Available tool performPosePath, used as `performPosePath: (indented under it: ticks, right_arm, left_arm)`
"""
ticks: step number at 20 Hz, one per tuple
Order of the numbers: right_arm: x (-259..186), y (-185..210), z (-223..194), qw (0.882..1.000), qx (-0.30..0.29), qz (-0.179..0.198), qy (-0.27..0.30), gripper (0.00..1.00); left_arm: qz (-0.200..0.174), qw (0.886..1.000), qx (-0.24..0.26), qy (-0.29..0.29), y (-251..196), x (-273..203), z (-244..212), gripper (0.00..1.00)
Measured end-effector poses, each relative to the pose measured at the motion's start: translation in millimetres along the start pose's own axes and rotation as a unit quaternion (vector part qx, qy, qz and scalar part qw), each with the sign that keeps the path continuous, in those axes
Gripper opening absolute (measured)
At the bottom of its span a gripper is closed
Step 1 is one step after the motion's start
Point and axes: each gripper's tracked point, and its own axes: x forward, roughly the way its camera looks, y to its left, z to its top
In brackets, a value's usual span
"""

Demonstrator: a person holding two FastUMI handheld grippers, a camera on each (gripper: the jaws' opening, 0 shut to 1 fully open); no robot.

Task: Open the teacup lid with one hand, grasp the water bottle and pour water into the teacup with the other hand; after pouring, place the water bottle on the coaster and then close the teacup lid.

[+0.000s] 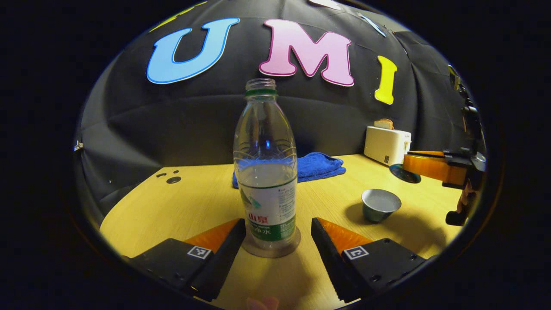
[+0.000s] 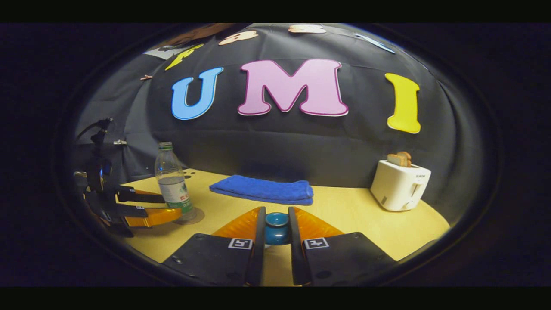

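An uncapped water bottle (image 1: 267, 172), partly full, stands upright on a clear round coaster (image 1: 271, 252) on the wooden table. My left gripper (image 1: 277, 221) is open, with one finger on each side of the bottle's base and a gap on the right side. The small grey teacup (image 1: 381, 206) sits uncovered to the right with liquid inside. In the right gripper view, my right gripper (image 2: 276, 209) is shut on the blue teacup lid (image 2: 277, 228) and holds it above the table. That view also has the bottle (image 2: 171, 176) and the left gripper (image 2: 172, 206) at far left.
A folded blue towel (image 1: 320, 165) lies at the back of the table (image 1: 193, 206). A white toaster (image 2: 400, 185) with bread in it stands at the back right. Small dark holes (image 1: 172, 178) mark the table's far left corner.
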Motion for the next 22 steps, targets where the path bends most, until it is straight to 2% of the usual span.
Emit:
performPosePath:
  ticks: [1,2,5,6,7,13,14,16,17,18,19,20,22]
  right_arm:
    - [3.1,5.5,-3.7,1.000,0.005,0.005,0.003,0.24]
    - [5.8,9.6,-6.9,1.000,0.009,0.010,0.006,0.29]
    - [13.2,19.0,-18.0,1.000,0.015,0.021,0.017,0.29]
    - [14.4,21.7,-22.1,0.999,0.016,0.024,0.021,0.29]
    - [16.3,23.3,-25.7,0.999,0.018,0.025,0.025,0.29]
    - [26.0,24.5,-42.5,0.998,0.027,0.026,0.046,0.29]
    - [26.2,24.1,-44.6,0.998,0.027,0.024,0.048,0.24]
    - [28.9,23.4,-47.4,0.998,0.025,0.023,0.050,0.34]
    - [30.2,24.4,-48.5,0.998,0.025,0.025,0.053,0.24]
    - [29.6,26.6,-49.6,0.998,0.025,0.027,0.055,0.29]
    - [29.2,26.1,-49.1,0.998,0.022,0.025,0.054,0.29]
    - [29.3,26.2,-49.9,0.998,0.022,0.025,0.055,0.35]
    - [30.2,25.2,-50.9,0.998,0.018,0.020,0.055,0.31]
  left_arm:
    - [0.001,1.000,-0.004,0.002,1.1,-1.8,-2.1,0.96]
    - [0.003,1.000,-0.008,0.004,2.3,-5.1,-3.6,0.96]
    - [0.011,1.000,-0.009,0.006,6.7,-17.9,-8.9,0.96]
    - [0.011,1.000,-0.006,0.006,7.9,-22.2,-8.6,0.99]
    - [0.011,1.000,-0.005,0.005,7.2,-25.7,-8.6,0.95]
    - [0.012,1.000,0.000,-0.002,9.1,-36.5,-1.8,0.96]
    - [0.012,1.000,0.002,-0.003,9.6,-36.7,-1.4,0.95]
    - [0.012,1.000,0.004,-0.003,10.0,-36.5,-1.6,0.96]
    - [0.010,1.000,0.004,-0.005,9.2,-36.0,-0.8,0.96]
    - [0.010,1.000,0.005,-0.005,9.1,-35.7,0.5,0.92]
    - [0.010,1.000,0.005,-0.005,8.5,-35.6,-0.6,0.95]
    - [0.010,1.000,0.006,-0.005,8.6,-36.3,-0.3,0.95]
    - [0.009,1.000,0.007,-0.006,8.5,-37.6,1.4,0.95]
